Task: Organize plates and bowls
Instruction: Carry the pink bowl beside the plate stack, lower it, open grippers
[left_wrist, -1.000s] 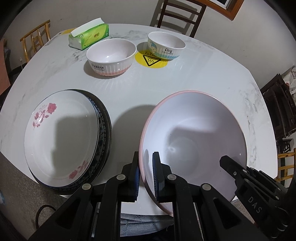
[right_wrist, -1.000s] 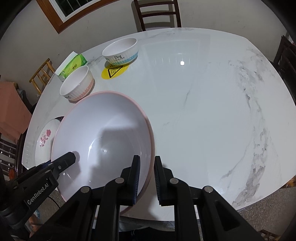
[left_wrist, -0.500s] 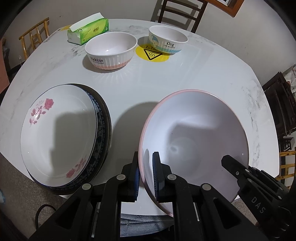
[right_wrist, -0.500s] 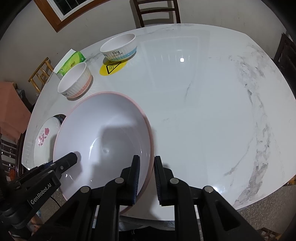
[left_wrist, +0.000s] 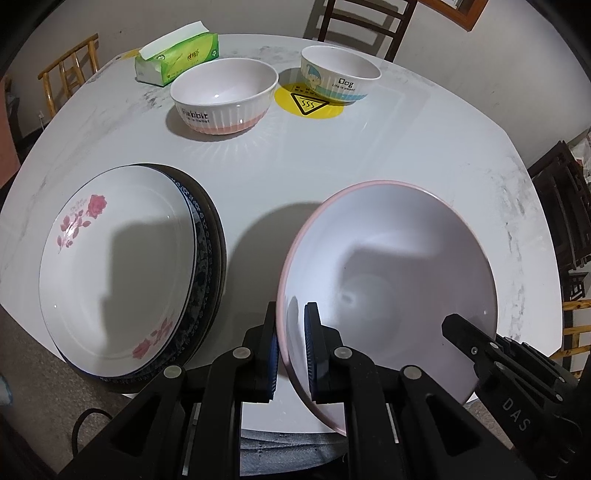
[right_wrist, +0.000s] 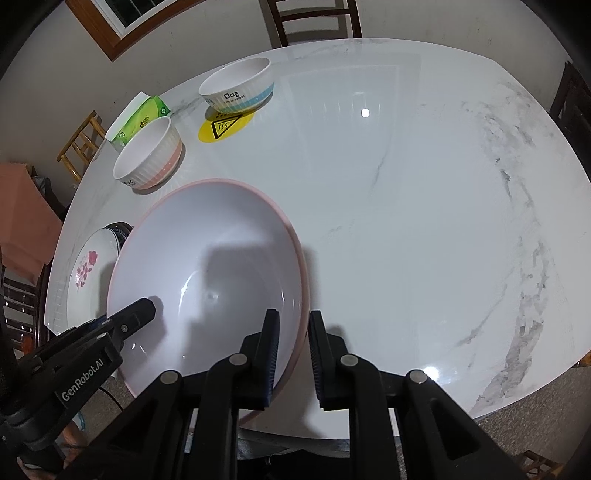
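Plate stack: sits at the left edge of the white marble surface; a white rose-printed plate lies on top of darker patterned ones, probably the pile for the plates.
Small bowls: a pink-based bowl and a blue-banded bowl stand apart at the far side, near a green tissue pack and a yellow warning sticker.
Left gripper: jaws nearly closed, pinching the near-left rim of the big bowl.
Big bowl: wide, shallow, white inside with a thin pink rim; it is near the front edge of the surface, just right of the plate stack, tilted. Whether its base touches the surface, I cannot tell.
Right gripper: jaws narrow across the opposite rim, inner pad on the wall; outer pad shows a slight gap. Two grips likely steady so broad a bowl.
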